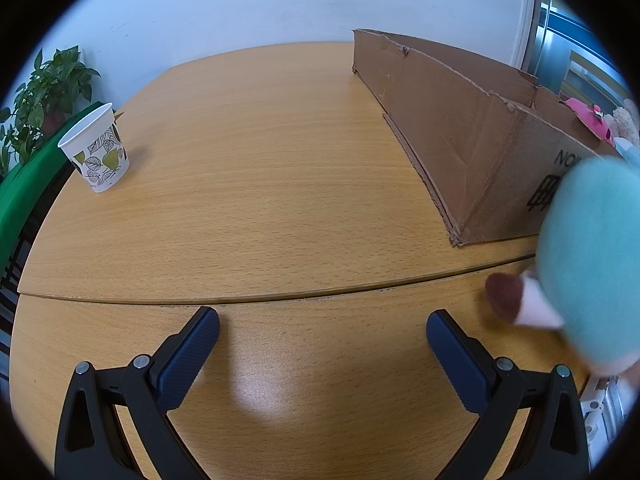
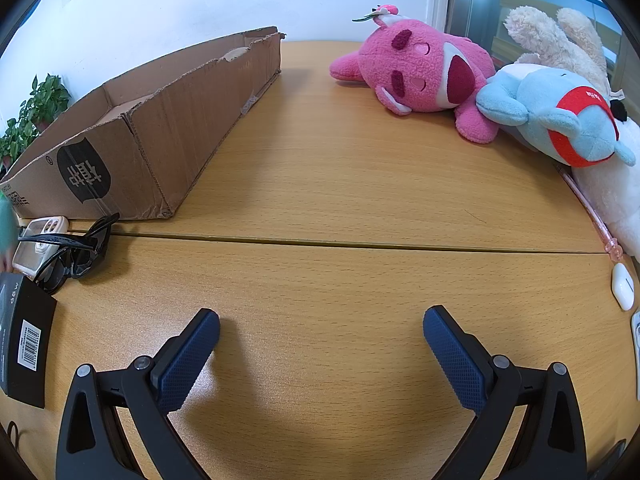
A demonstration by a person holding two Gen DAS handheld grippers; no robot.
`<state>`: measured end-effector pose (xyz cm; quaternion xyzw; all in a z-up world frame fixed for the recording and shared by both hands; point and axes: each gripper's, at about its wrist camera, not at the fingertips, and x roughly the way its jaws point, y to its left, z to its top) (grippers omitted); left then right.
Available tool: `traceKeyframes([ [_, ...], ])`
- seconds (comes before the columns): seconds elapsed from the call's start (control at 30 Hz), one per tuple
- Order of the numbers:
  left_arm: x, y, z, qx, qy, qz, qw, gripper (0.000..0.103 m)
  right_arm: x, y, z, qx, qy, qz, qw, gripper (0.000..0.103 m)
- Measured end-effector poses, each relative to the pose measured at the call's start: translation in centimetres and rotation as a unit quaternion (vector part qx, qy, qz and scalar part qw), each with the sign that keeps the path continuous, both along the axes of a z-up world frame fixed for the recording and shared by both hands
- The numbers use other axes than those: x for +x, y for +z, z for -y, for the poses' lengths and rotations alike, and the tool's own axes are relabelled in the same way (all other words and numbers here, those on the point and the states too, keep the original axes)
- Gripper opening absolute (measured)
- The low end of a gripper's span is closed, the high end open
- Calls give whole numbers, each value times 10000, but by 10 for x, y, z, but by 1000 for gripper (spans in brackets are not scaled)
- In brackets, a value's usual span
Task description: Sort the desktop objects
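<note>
In the left wrist view, a potted plant (image 1: 48, 92) is seen at the far left beyond the surface (image 1: 260, 184), with a green panel (image 1: 28, 188) below it. A paper cup (image 1: 96, 152) printed with leaves stands upright near the left edge of the surface. The left gripper (image 1: 322, 330) is held low over bare wood, its blue-padded fingers (image 1: 188, 360) spread wide with nothing between them. A long cardboard box (image 1: 460, 132), open at the top, lies to the far right. At the right edge a blurred teal plush toy (image 1: 596, 264) fills the frame, close to the camera; whether it rests on the surface cannot be told.

In the right wrist view, a black packet (image 2: 24, 336) with a barcode label lies at the near left. Just beyond it black sunglasses (image 2: 76, 256) rest partly over a pale phone case (image 2: 38, 244). The cardboard box (image 2: 160, 128) runs from there toward the far wall. The right gripper (image 2: 320, 328) is also held over bare surface (image 2: 340, 184), fingers (image 2: 188, 356) wide apart and empty. At the far right a pink plush bear (image 2: 420, 68) lies on its side, touching a light blue plush (image 2: 560, 120) with a red band; a cream plush (image 2: 556, 40) lies behind them and a white plush (image 2: 616, 196) beside them. A pink pen (image 2: 592, 216) and a small white case (image 2: 623, 286) lie near the right edge.
</note>
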<state>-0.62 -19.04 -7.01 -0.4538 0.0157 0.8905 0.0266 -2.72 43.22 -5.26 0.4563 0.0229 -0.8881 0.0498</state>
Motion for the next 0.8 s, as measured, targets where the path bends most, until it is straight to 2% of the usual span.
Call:
traceKeyframes([
  [0.07, 8, 12, -9, 11, 16, 0, 10000, 103, 0, 0, 0, -1, 0, 2, 10000, 103],
  [0.3, 11, 14, -1, 4, 139, 35, 9999, 103, 0, 0, 0, -2, 1, 1, 10000, 103],
  [0.47, 29, 17, 0, 86, 606, 61, 9981, 103, 0, 0, 0, -2, 1, 1, 10000, 103],
  [0.57, 49, 36, -1, 244, 763, -355, 9962, 103, 0, 0, 0, -4, -5, 1, 10000, 103],
  [0.7, 71, 76, -25, 69, 877, -937, 9917, 103, -3, 0, 2, 1, -186, -1, 9998, 103],
  [0.8, 93, 108, -46, 95, 793, -1270, 9887, 103, -2, 0, 0, -11, -213, -3, 9998, 103],
])
